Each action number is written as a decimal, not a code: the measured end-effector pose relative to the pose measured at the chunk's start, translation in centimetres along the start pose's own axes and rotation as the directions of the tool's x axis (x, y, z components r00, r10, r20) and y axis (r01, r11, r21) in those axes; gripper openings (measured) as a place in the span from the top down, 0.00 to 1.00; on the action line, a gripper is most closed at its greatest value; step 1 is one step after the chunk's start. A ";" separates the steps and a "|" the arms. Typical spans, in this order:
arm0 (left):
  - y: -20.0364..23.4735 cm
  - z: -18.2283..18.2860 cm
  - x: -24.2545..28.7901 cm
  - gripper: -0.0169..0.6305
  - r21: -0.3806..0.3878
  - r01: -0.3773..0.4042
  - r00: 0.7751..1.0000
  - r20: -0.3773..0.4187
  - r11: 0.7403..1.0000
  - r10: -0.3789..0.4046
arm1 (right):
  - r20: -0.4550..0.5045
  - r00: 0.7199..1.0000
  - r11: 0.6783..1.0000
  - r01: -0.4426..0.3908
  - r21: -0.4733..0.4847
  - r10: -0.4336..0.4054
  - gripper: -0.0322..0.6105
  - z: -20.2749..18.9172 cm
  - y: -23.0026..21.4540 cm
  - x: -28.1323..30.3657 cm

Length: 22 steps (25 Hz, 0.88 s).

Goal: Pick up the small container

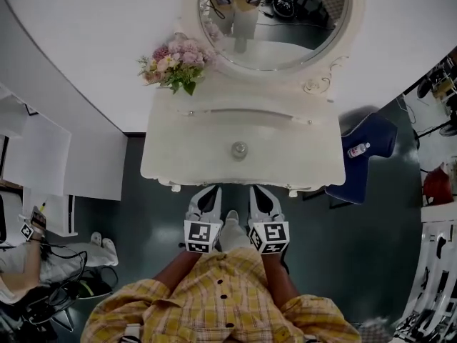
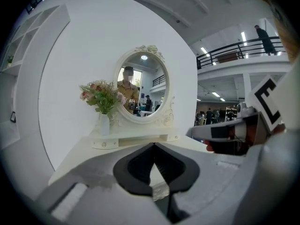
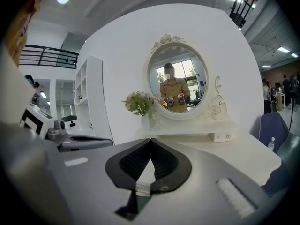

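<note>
At the near edge of the table [image 1: 178, 148], the left gripper [image 1: 213, 190] and the right gripper [image 1: 257, 189] hang side by side, both jaws closed and empty. The small container [image 1: 239, 149] stands straight ahead, mid-table, between the 2. It is round and looks about equally near each.

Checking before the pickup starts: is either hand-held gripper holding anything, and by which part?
Nothing is held. The left hand-held gripper and right hand-held gripper are shut on nothing; the small container sits untouched on the dressing table.
</note>
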State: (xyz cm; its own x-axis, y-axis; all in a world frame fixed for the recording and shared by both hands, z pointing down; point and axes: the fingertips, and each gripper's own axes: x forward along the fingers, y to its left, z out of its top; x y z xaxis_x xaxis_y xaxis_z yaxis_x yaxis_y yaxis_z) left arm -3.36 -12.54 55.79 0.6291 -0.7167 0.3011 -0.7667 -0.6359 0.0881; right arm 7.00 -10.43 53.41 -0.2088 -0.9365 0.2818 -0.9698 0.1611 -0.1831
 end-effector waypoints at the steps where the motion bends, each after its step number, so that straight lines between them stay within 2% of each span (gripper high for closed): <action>1: 0.2 0.1 0.6 0.98 0.001 -0.003 1.000 -0.005 1.000 0.003 | -0.008 1.000 1.000 -0.005 0.000 0.005 0.95 0.0 -0.4 0.7; 16: 3.1 -0.4 7.9 0.97 -0.037 -0.082 0.995 -0.065 0.996 0.079 | -0.120 0.991 0.998 -0.056 -0.031 0.052 0.95 -3.0 -4.3 8.7; 22: 3.0 -1.2 9.5 0.97 -0.030 -0.095 0.992 -0.088 0.995 0.092 | -0.158 0.985 0.997 -0.078 -0.024 0.073 0.85 -4.9 -5.9 10.9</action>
State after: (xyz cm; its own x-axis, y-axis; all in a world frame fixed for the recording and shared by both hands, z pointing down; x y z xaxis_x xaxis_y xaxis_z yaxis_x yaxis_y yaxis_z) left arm 0.16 -20.87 60.09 0.5420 -0.7442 0.3904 -0.8264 -0.5563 0.0871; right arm 9.84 -20.04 62.13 -0.2965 -0.8611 0.4130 -0.9533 0.2410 -0.1821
